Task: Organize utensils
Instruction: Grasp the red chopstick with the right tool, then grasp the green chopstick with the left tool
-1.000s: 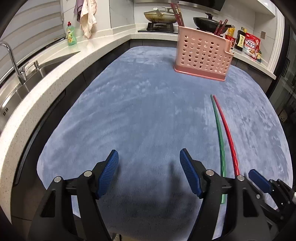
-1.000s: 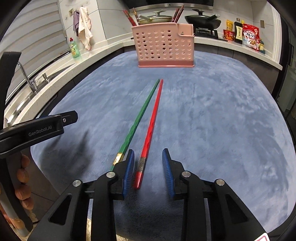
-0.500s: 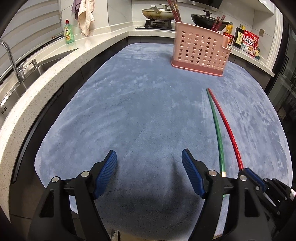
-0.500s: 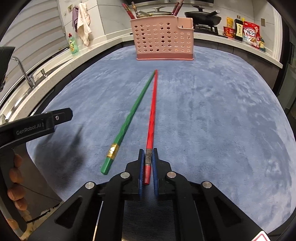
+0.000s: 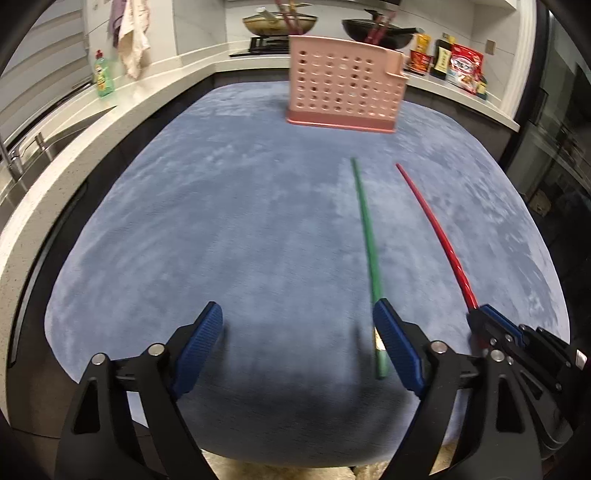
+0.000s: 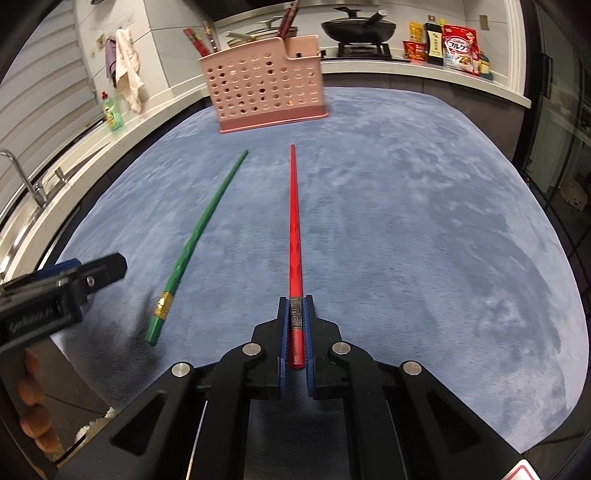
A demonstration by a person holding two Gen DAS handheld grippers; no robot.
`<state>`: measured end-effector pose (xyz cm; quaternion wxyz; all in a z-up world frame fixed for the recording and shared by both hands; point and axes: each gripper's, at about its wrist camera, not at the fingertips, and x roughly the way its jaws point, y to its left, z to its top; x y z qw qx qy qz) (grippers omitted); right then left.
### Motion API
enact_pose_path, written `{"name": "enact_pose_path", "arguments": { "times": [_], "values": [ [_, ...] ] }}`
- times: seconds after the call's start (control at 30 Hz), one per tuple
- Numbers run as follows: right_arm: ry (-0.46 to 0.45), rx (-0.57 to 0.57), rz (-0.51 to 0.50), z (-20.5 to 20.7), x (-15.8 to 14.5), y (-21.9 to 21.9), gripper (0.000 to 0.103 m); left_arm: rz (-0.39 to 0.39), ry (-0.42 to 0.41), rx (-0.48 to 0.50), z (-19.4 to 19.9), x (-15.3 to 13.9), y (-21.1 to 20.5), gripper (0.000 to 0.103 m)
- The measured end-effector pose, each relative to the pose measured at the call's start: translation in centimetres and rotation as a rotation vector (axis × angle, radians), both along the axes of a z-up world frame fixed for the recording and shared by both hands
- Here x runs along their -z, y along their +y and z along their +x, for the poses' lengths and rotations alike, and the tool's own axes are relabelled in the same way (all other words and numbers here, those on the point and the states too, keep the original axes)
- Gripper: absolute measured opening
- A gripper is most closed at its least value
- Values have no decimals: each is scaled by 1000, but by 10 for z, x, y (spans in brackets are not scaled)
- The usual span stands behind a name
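My right gripper (image 6: 296,314) is shut on the thick end of a red chopstick (image 6: 294,229), which points forward toward a pink perforated utensil basket (image 6: 264,94). In the left wrist view the red chopstick (image 5: 434,230) and the right gripper (image 5: 487,317) show at the right. A green chopstick (image 5: 366,225) lies on the blue mat, its thick end beside my right fingertip; it also shows in the right wrist view (image 6: 201,236). My left gripper (image 5: 297,328) is open and empty, low over the mat. The basket (image 5: 343,88) holds several chopsticks.
The blue mat (image 5: 221,221) covers the table. A white counter with a sink (image 5: 55,147), a green soap bottle (image 5: 102,74), pans on a stove (image 6: 356,26) and food packets (image 6: 458,48) ring the far side.
My right gripper closed on the red chopstick and lifted it away from the green one. My left gripper moved right, toward the green chopstick's thick end.
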<state>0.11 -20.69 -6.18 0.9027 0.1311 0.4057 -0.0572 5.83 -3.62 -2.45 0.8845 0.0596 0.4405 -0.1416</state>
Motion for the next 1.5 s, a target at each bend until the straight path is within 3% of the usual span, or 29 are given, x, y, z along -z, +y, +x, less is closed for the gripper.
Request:
{"name": "enact_pose_path", "arguments": {
  "times": [0.5, 0.6, 0.63, 0.73, 1.03, 1.13, 1.3, 1.5],
  "values": [
    [-5, 9, 36, -6, 4, -7, 7, -9, 63, 36, -6, 18, -22, 81],
    [-4, 10, 37, -6, 3, -7, 7, -21, 88, 31, -5, 23, -21, 73],
    [-4, 10, 36, -6, 3, -7, 7, -17, 92, 29, -5, 25, -21, 65],
    [-4, 9, 34, -6, 4, -7, 7, 5, 80, 39, -6, 26, -22, 59],
    [-2, 8, 31, -5, 4, -7, 7, -9, 95, 109, -11, 25, -30, 13],
    [-1, 8, 31, -5, 4, -7, 7, -20, 102, 115, -11, 24, -31, 7],
    [-3, 6, 33, -6, 4, -6, 7, -73, 149, 105, -6, 21, -23, 7],
    [-27, 9, 37, -10, -9, -8, 7, -111, 146, 84, -4, 5, -12, 7]
  ]
}}
